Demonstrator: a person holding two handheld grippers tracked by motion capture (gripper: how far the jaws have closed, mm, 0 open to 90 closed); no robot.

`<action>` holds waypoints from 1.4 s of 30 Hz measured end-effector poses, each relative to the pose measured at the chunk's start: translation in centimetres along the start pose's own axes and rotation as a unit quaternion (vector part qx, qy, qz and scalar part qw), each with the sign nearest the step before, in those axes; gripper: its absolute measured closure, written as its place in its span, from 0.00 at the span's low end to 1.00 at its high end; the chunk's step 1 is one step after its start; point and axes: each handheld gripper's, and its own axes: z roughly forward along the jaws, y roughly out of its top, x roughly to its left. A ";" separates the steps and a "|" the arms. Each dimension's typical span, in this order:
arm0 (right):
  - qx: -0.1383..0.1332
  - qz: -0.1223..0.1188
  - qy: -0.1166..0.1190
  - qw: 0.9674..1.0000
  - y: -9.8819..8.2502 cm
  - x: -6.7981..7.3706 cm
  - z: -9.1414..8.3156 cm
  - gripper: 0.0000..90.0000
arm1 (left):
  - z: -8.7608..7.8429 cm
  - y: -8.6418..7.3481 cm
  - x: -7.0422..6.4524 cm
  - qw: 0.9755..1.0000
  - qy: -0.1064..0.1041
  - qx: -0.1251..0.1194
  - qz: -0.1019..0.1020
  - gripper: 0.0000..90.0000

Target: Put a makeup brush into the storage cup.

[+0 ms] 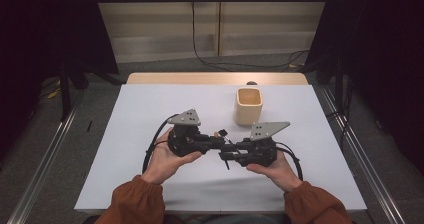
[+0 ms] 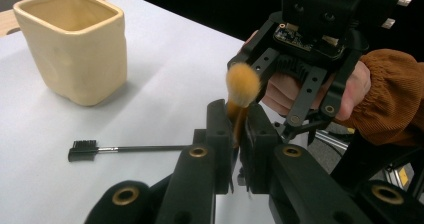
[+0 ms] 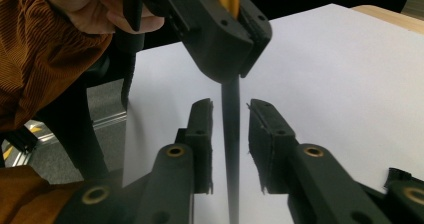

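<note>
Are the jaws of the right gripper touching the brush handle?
Apart. The right gripper view shows pale table on both sides of the brush handle, between it and the right gripper jaws.

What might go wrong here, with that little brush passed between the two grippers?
1. The left gripper clamps the makeup brush, while the right gripper has its jaws around the dark handle with gaps showing. If the left lets go too soon, the brush may drop.
2. A slanted grip could tip the brush.
3. The eyebrow brush lying on the table could get knocked aside.
</note>
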 end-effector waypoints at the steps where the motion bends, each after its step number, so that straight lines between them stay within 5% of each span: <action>1: 0.000 0.001 0.000 1.000 0.0 0.0 0.0 0.81 | 0.0 0.0 0.0 1.000 0.000 -0.002 -0.001 0.94; 22: 0.001 0.003 -0.005 1.000 -0.3 -0.1 0.3 0.92 | 0.2 -0.6 0.2 1.000 -0.002 -0.020 -0.015 0.93; 34: -0.006 0.004 -0.009 1.000 -0.4 -0.1 0.3 0.93 | 0.1 -0.9 0.2 0.999 0.010 -0.038 -0.004 0.90; 42: -0.009 0.005 -0.014 1.000 -0.4 -0.2 0.1 0.93 | -0.5 -1.2 0.3 0.998 0.028 -0.058 0.006 0.73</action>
